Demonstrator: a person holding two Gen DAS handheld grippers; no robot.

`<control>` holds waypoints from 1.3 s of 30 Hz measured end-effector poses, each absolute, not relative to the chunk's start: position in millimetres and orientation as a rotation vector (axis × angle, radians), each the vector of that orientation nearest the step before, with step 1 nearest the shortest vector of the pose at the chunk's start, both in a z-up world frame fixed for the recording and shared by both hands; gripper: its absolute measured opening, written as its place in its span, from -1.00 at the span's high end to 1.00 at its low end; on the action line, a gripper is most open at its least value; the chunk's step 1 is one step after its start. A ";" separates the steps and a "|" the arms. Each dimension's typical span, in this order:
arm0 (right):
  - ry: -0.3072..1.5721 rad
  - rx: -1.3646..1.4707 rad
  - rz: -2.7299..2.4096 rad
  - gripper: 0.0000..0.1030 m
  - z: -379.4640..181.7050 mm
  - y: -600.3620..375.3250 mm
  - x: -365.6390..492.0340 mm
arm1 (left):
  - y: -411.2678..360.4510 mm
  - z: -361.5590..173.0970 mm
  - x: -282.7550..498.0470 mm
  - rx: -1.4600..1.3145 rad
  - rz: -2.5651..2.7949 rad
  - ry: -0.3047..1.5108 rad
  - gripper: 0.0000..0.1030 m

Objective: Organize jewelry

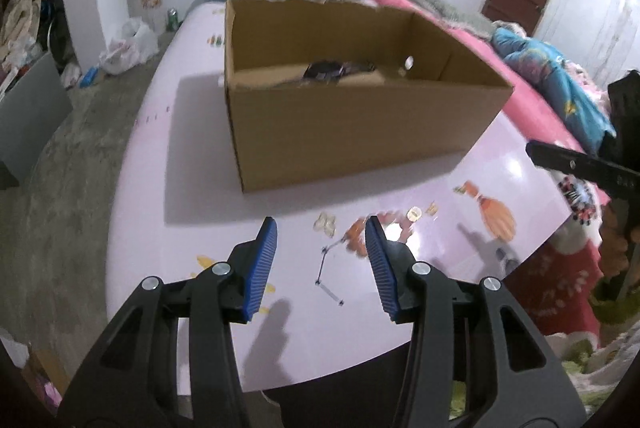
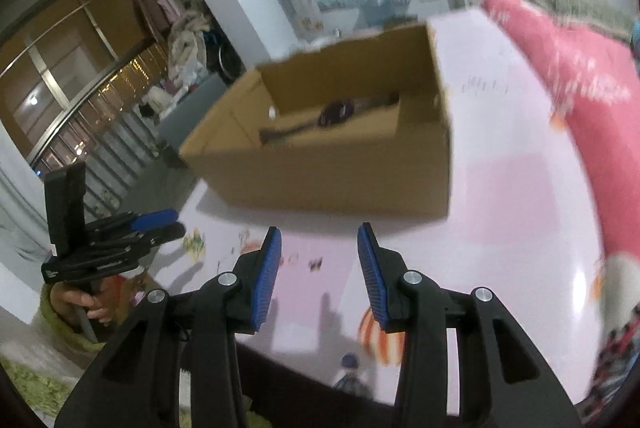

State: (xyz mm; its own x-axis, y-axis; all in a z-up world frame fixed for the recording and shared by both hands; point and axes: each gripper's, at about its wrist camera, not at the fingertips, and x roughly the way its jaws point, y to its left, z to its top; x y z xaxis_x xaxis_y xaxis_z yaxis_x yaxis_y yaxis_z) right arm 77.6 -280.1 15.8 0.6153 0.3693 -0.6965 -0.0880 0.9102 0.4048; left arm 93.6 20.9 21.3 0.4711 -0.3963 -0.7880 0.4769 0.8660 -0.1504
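An open cardboard box (image 1: 352, 124) stands on a pale pink table (image 1: 192, 164), with dark jewelry (image 1: 326, 69) lying on its floor. Small pieces lie on the table in front of it: a pale earring pair (image 1: 325, 223), a gold ring (image 1: 414, 214) and a thin silver chain piece (image 1: 326, 274). My left gripper (image 1: 322, 228) hovers over them, open and empty, its blue pads apart. In the right wrist view my right gripper (image 2: 319, 234) is open and empty before the box (image 2: 340, 164), with small jewelry bits (image 2: 316, 263) just below. The left gripper (image 2: 160, 224) shows at the left there.
A pink blanket (image 2: 580, 100) and blue bedding (image 1: 560, 84) border the table's right side. Cartoon prints (image 1: 496, 212) mark the tabletop. The other gripper's black body (image 1: 580, 164) reaches in from the right in the left wrist view. Concrete floor (image 1: 72, 164) lies left of the table.
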 end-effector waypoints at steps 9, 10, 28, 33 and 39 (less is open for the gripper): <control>0.980 0.294 0.265 0.27 -25.6 -240.4 81.5 | 11.2 -15.2 94.7 0.217 -0.456 0.914 0.15; 0.986 0.286 0.264 0.27 -27.6 -237.4 82.7 | 9.4 -16.6 96.2 0.229 -0.454 0.914 0.15; 1.019 0.329 0.251 0.27 -39.9 -240.0 96.9 | -18.1 -35.9 120.1 0.294 -0.579 0.905 0.42; 1.018 0.343 0.250 0.27 -41.2 -242.6 97.8 | -19.9 -36.8 124.6 0.311 -0.629 0.888 0.47; 1.008 0.349 0.241 0.27 -39.3 -247.4 91.9 | -22.1 -35.4 120.2 0.330 -0.659 0.881 0.72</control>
State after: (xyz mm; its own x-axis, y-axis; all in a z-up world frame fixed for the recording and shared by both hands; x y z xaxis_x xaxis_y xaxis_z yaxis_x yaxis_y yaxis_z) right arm 91.9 -247.4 -39.3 0.5141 0.3548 -0.7809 -0.0365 0.9186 0.3934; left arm 120.2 -22.1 -35.4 0.4585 -0.3935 -0.7968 0.6537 0.7568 0.0024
